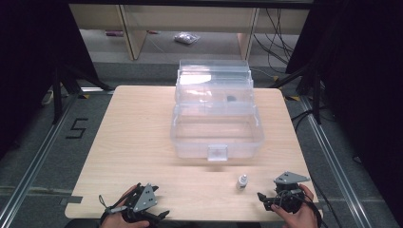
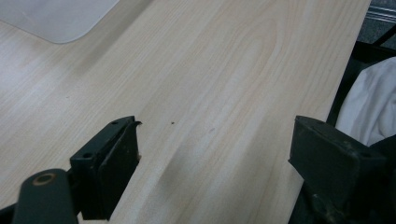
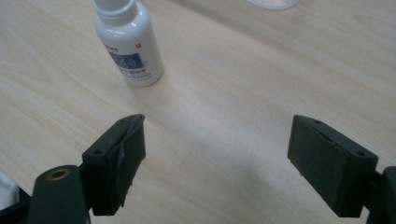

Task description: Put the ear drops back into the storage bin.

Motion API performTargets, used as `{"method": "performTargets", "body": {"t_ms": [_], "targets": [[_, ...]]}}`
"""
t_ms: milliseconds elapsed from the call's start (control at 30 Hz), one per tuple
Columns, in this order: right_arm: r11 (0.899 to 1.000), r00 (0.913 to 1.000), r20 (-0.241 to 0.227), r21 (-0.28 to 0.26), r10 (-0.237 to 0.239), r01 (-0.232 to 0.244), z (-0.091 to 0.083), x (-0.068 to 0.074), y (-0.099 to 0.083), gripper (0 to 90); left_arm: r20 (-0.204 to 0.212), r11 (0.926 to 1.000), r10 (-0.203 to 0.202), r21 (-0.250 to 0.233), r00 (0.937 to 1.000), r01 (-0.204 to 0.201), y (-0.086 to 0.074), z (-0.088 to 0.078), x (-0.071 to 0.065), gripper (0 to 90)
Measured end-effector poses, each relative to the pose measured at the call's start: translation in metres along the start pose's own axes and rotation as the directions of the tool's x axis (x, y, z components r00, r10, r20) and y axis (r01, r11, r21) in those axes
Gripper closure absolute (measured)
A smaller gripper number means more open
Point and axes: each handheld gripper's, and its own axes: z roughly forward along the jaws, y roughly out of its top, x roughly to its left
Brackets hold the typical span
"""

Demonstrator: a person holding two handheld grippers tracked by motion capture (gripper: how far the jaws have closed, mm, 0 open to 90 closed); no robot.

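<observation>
Looking down from the high view, a clear plastic box (image 1: 216, 128) with its lid raised is seen at the middle of the table (image 1: 138, 133), and a small white bottle (image 1: 242, 181) stands upright near the front edge, just beside the right gripper (image 1: 266, 199). The left gripper (image 1: 157, 216) is held at the near edge, well apart from the bottle.

In the left gripper view, the jaws are spread wide over bare wood, with nothing held.

In the right gripper view, the jaws are likewise spread wide and empty, the bottle (image 3: 128, 44) ahead and left. It is judged light, stiff, smooth and easily tipped; its labelled body would best be gripped.
</observation>
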Motion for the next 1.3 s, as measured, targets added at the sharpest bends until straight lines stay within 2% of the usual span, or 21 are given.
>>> {"method": "performTargets", "body": {"t_ms": [33, 67, 133, 200, 267, 333, 367, 433, 467, 567, 600, 667, 733, 800, 900, 933, 1000, 1067, 1100, 1133, 1300], "targets": [[1.000, 1.0000, 0.000, 0.000, 0.000, 0.000, 0.000, 0.000, 0.000, 21.0, -0.001, 1.0000, 0.002, 0.000, 1.0000, -0.002, 0.000, 0.001, 0.000, 15.2], [0.999, 0.9994, 0.006, 0.037, -0.034, 0.034, -0.001, 0.001, 0.001, 24.8, -0.001, 1.0000, 0.001, -0.001, 1.0000, -0.001, 0.000, 0.001, 0.000, 15.2], [0.997, 0.9988, 0.012, 0.062, -0.047, 0.046, 0.000, 0.004, 0.002, 24.8, -0.001, 1.0000, -0.008, -0.003, 1.0000, 0.008, 0.000, 0.001, -0.001, 15.2], [0.997, 0.9988, 0.010, 0.069, -0.047, 0.047, 0.000, 0.005, 0.003, 24.8, -0.001, 1.0000, 0.001, -0.001, 1.0000, -0.001, 0.000, 0.000, 0.000, 15.2], [0.995, 0.9969, 0.008, 0.069, -0.079, 0.078, 0.000, 0.005, 0.005, 24.9, -0.001, 1.0000, 0.000, -0.002, 1.0000, 0.000, 0.000, 0.000, 0.000, 15.2], [0.994, 0.9985, -0.001, 0.091, -0.055, 0.055, -0.001, 0.010, 0.008, 25.0, -0.001, 1.0000, -0.001, -0.002, 1.0000, 0.001, 0.000, 0.001, 0.000, 15.2], [0.992, 0.9957, -0.004, 0.088, -0.093, 0.093, 0.000, 0.009, 0.010, 25.3, -0.001, 1.0000, -0.001, -0.002, 1.0000, 0.001, 0.000, 0.001, 0.000, 15.2], [0.986, 0.9925, -0.024, 0.113, -0.120, 0.122, -0.001, 0.014, 0.017, 26.4, 0.000, 0.9999, -0.016, 0.001, 0.9999, 0.016, -0.001, 0.001, 0.000, 15.2], [0.983, 0.9901, -0.025, 0.116, -0.138, 0.140, -0.002, 0.015, 0.019, 27.3, -0.007, 0.9997, 0.013, 0.020, 0.9999, -0.013, 0.000, 0.000, 0.002, 15.2], [0.980, 0.9889, -0.033, 0.137, -0.145, 0.148, -0.003, 0.016, 0.025, 27.4, -0.004, 0.9999, 0.011, 0.010, 0.9999, -0.011, 0.000, 0.000, 0.002, 15.2], [0.975, 0.9843, -0.038, 0.136, -0.173, 0.176, -0.003, 0.016, 0.027, 27.4, 0.000, 0.9999, -0.010, 0.009, 1.0000, 0.010, 0.000, 0.001, 0.000, 15.2], [0.969, 0.9830, -0.046, 0.164, -0.178, 0.183, -0.005, 0.018, 0.033, 27.5, 0.006, 1.0000, -0.004, 0.004, 1.0000, 0.004, 0.000, 0.001, 0.000, 15.2], [0.960, 0.9768, -0.055, 0.180, -0.207, 0.213, -0.003, 0.022, 0.045, 27.9, 0.000, 1.0000, -0.004, -0.001, 1.0000, 0.004, 0.000, 0.001, 0.000, 15.2], [0.959, 0.9772, -0.063, 0.190, -0.203, 0.211, -0.003, 0.023, 0.048, 27.9, 0.000, 1.0000, -0.003, -0.001, 1.0000, 0.003, 0.000, 0.001, 0.000, 15.2], [0.947, 0.9710, -0.072, 0.216, -0.228, 0.238, -0.001, 0.027, 0.059, 27.9, -0.004, 0.9998, -0.003, 0.019, 1.0000, 0.003, 0.000, 0.000, 0.001, 15.2], [0.939, 0.9654, -0.075, 0.223, -0.250, 0.260, -0.001, 0.029, 0.065, 27.9, -0.004, 0.9998, 0.015, 0.015, 0.9999, -0.015, 0.000, 0.000, 0.002, 15.2], [0.934, 0.9612, -0.075, 0.229, -0.265, 0.276, 0.000, 0.030, 0.069, 28.1, -0.001, 0.9999, 0.009, 0.007, 1.0000, -0.009, 0.000, 0.000, 0.001, 15.2], [0.933, 0.9617, -0.084, 0.232, -0.261, 0.274, 0.000, 0.031, 0.070, 28.2, 0.001, 1.0000, 0.005, 0.005, 1.0000, -0.005, 0.000, 0.001, 0.001, 15.2], [0.925, 0.9544, -0.091, 0.234, -0.285, 0.298, 0.001, 0.031, 0.073, 28.7, 0.001, 1.0000, 0.006, 0.005, 1.0000, -0.006, 0.000, 0.001, 0.001, 15.2], [0.926, 0.9566, -0.094, 0.242, -0.276, 0.291, 0.002, 0.032, 0.074, 28.9, 0.001, 1.0000, 0.006, 0.005, 1.0000, -0.006, 0.000, 0.000, 0.001, 15.2], [0.900, 0.9387, -0.129, 0.267, -0.320, 0.343, 0.013, 0.040, 0.086, 31.1, 0.002, 0.9999, 0.008, 0.007, 1.0000, -0.008, 0.000, 0.000, 0.001, 15.2]]}}
